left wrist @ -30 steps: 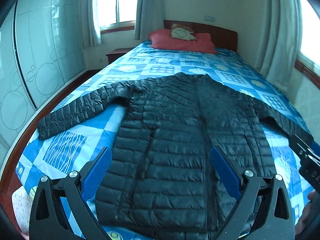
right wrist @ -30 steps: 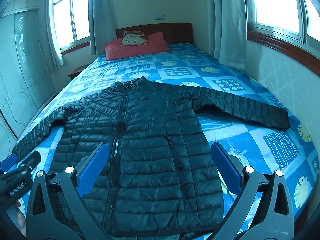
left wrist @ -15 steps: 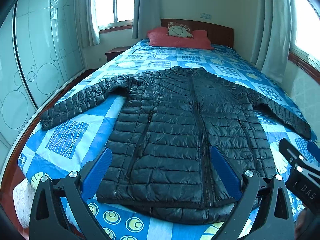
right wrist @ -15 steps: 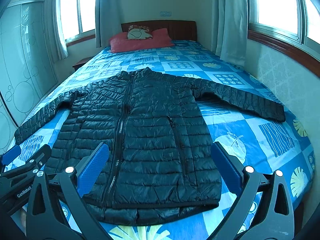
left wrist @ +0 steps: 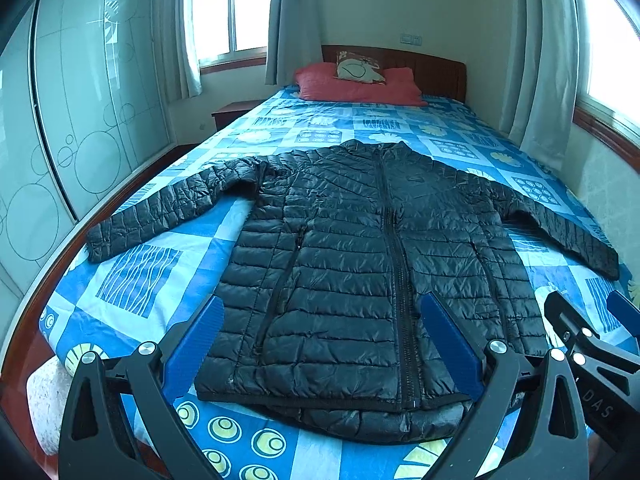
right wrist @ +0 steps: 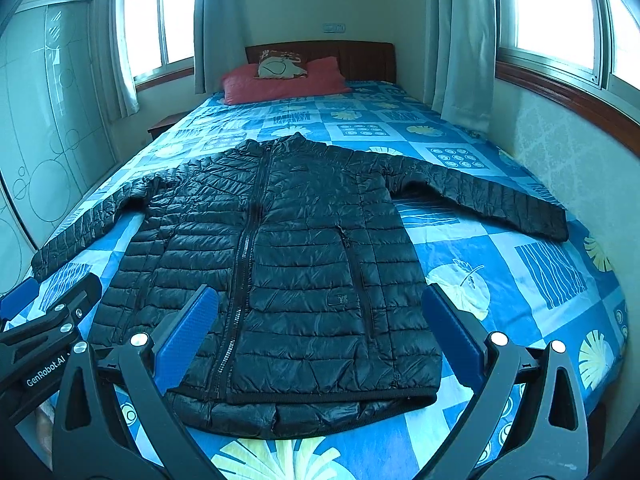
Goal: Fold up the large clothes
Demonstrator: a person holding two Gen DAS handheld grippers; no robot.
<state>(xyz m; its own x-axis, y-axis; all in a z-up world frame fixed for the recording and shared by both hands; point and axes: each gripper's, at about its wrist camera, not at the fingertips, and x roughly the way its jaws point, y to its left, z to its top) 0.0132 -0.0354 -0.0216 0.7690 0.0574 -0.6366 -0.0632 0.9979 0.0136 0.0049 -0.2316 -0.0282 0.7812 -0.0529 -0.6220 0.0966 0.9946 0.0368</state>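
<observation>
Jacket (left wrist: 360, 272) flat on bed (left wrist: 132, 280), seemingly just beyond both spread, empty jaws.

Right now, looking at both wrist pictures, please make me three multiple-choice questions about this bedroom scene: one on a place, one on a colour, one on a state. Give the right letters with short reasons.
1. Where does the jacket lie?
A. on the floor
B. flat on the bed
C. on a chair

2. What colour is the big pillow at the headboard?
A. red
B. green
C. white

3. How is the jacket's front zipper?
A. fully open
B. closed
C. torn off

Answers:
1 B: it lies spread on the blue bedcover, sleeves out to both sides.
2 A: it looks red in both views.
3 B: the two front halves meet along the zipper line from collar to hem.
</observation>
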